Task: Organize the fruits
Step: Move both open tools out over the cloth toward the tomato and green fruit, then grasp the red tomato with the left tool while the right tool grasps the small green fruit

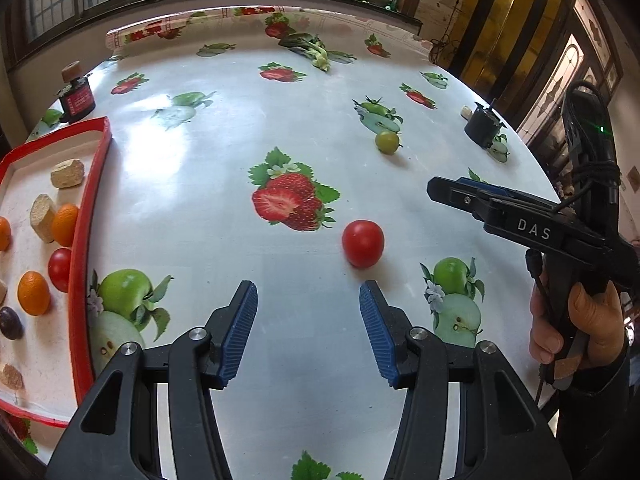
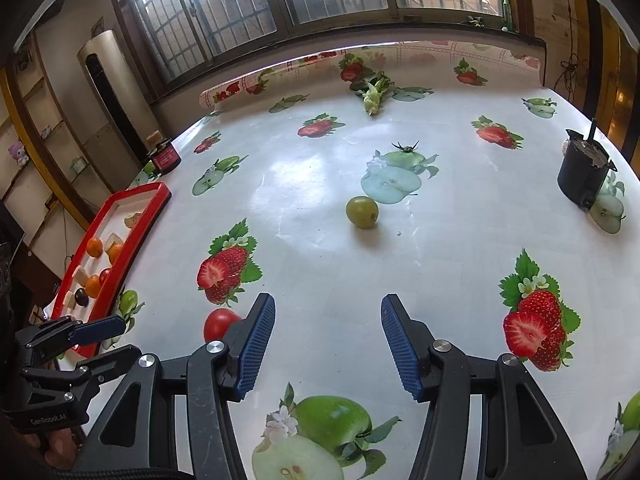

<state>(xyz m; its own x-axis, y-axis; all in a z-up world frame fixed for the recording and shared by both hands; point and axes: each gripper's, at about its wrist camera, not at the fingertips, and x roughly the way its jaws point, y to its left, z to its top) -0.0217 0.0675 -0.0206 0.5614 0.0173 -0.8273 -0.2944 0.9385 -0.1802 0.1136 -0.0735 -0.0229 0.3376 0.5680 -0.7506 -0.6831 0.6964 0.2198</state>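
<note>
A red tomato (image 1: 363,249) lies loose on the fruit-print tablecloth, just beyond my open, empty left gripper (image 1: 308,308) and a little to its right. It also shows in the right wrist view (image 2: 219,323), left of my open, empty right gripper (image 2: 328,320). A green fruit (image 1: 387,142) lies farther out, straight ahead of the right gripper (image 2: 362,211). A red-rimmed tray (image 1: 86,216) at the left holds orange fruits (image 1: 33,293), a small red tomato (image 1: 60,269), a dark grape (image 1: 10,322) and beige chunks (image 1: 68,173).
A dark jar with a cork lid (image 1: 76,94) stands behind the tray. A black pot (image 2: 585,178) stands at the right edge of the table. A leafy green vegetable (image 2: 374,94) lies at the far side. The right gripper, hand-held, shows at the right (image 1: 452,192).
</note>
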